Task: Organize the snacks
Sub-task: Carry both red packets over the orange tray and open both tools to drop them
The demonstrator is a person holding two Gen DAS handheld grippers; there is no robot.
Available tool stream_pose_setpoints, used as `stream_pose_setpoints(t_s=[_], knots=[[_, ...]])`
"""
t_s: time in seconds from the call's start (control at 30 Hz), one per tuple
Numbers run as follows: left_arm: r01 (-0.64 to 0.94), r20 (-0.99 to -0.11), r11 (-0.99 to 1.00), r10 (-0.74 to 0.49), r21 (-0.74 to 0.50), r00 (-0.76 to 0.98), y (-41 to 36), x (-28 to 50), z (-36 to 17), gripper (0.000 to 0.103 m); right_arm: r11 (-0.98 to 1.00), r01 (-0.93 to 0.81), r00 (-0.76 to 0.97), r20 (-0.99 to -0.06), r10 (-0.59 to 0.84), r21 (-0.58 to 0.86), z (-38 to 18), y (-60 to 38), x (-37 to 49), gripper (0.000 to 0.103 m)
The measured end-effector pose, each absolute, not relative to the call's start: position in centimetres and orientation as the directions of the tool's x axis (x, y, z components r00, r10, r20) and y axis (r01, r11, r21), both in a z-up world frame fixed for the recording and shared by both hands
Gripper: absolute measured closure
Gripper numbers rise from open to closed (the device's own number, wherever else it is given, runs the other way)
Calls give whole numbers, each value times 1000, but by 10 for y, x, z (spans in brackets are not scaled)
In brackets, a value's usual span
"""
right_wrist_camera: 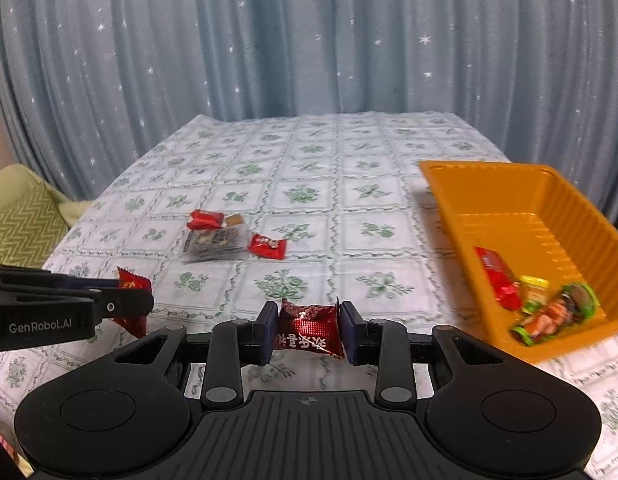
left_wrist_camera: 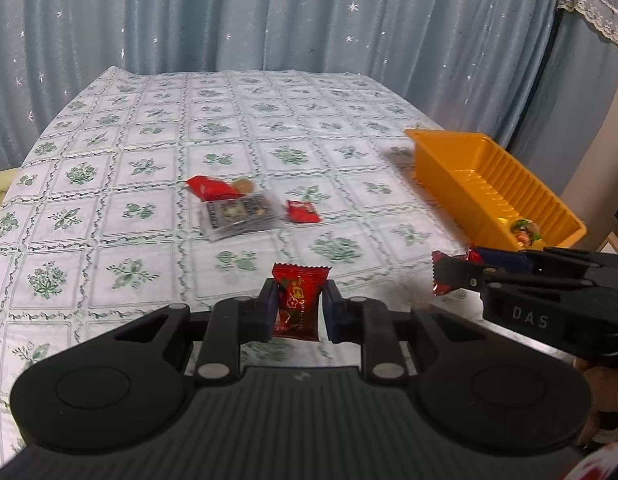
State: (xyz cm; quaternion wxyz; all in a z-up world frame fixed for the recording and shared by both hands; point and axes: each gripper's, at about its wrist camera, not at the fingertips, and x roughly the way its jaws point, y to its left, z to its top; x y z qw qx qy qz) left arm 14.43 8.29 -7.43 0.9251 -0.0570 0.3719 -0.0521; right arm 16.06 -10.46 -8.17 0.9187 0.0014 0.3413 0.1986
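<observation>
Orange tray (right_wrist_camera: 461, 192); white tablecloth (right_wrist_camera: 349, 240), green floral squares; blue curtain (right_wrist_camera: 309, 40), seemingly white-starred.

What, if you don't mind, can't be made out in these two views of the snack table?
- Left wrist view: most of the orange tray's contents, hidden by its near wall and the right hand-held gripper.
- Both views: print on the clear packet, blurred and too small.
- Right wrist view: the tray's right end, cut off by the edge.
- Both views: the table's near edge, hidden by the gripper bodies.

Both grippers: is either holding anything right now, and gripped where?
Left gripper pinches a red candy packet across its middle, upright. Right gripper clamps a dark red foil packet by its two side edges, lying crosswise.
</observation>
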Motion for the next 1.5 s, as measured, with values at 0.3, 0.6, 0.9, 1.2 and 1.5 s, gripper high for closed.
stream_pose_setpoints(t_s=[0.3, 0.6, 0.9, 1.2, 1.5], knots=[[84, -663, 984, -167, -156, 730, 54, 141, -57, 82, 934, -327, 723, -597, 347, 147, -61, -132, 151, 69], [117, -647, 978, -201, -172, 736, 31, 148, -45, 82, 945, -291, 754, -574, 321, 147, -47, -156, 151, 69], [170, -632, 967, -252, -189, 733, 1, 163, -35, 82, 963, -220, 780, -564, 270, 158, -37, -191, 159, 69], [262, -616, 941, -337, -213, 712, -52, 188, -28, 82, 980, -121, 807, -560, 189, 157, -30, -243, 172, 69], [333, -611, 916, -399, -224, 684, -99, 210, -30, 82, 986, -59, 821, -554, 137, 157, -28, -286, 188, 69]])
